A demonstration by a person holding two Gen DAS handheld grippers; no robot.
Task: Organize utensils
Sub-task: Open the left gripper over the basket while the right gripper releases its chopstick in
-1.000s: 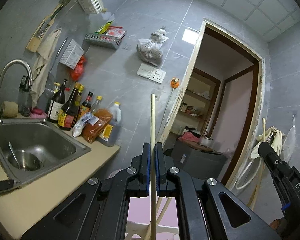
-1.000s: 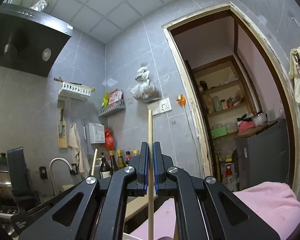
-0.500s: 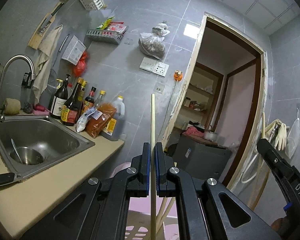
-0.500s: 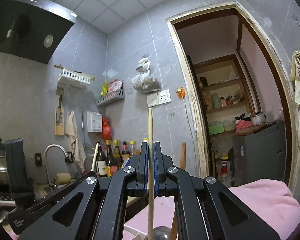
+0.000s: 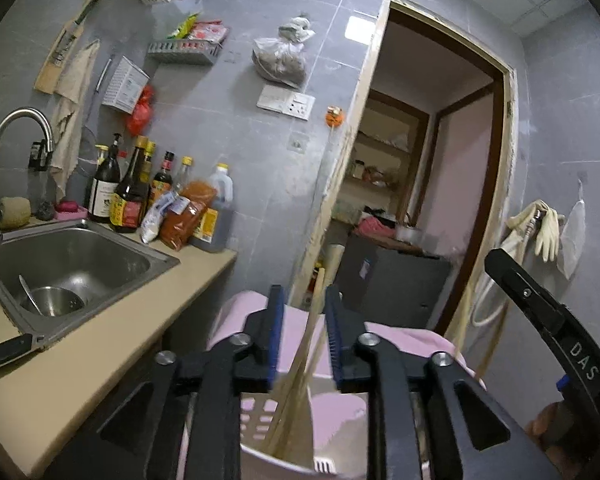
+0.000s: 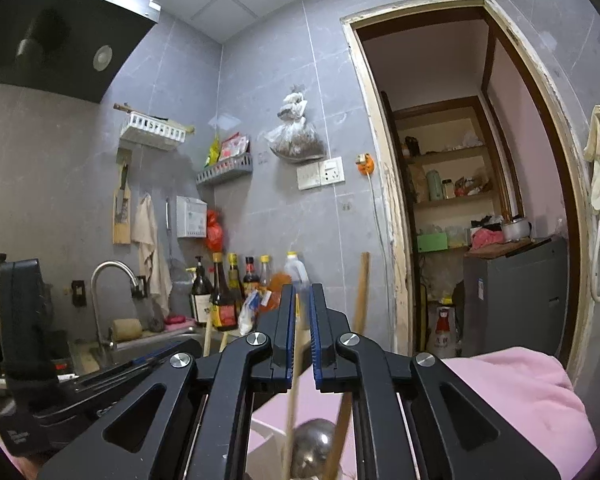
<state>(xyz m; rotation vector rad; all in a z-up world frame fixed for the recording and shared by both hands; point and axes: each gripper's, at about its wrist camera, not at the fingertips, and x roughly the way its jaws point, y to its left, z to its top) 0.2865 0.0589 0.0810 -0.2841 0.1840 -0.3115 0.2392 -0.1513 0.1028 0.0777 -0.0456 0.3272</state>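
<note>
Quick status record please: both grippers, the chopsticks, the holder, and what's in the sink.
left gripper: open, chopstick loose between the fingers
right gripper: open, chopstick loose between the fingers
chopsticks: tilted, lower ends down in the holder
holder: white, slotted, below both grippers; pink cloth behind it
holder contents: chopsticks, a wooden handle, a metal ladle
sink: metal bowl with a spoon

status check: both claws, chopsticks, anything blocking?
Left claw open, right claw open. Chopsticks loose between the jaws, standing tilted in white holder. Nothing blocking seen.
</note>
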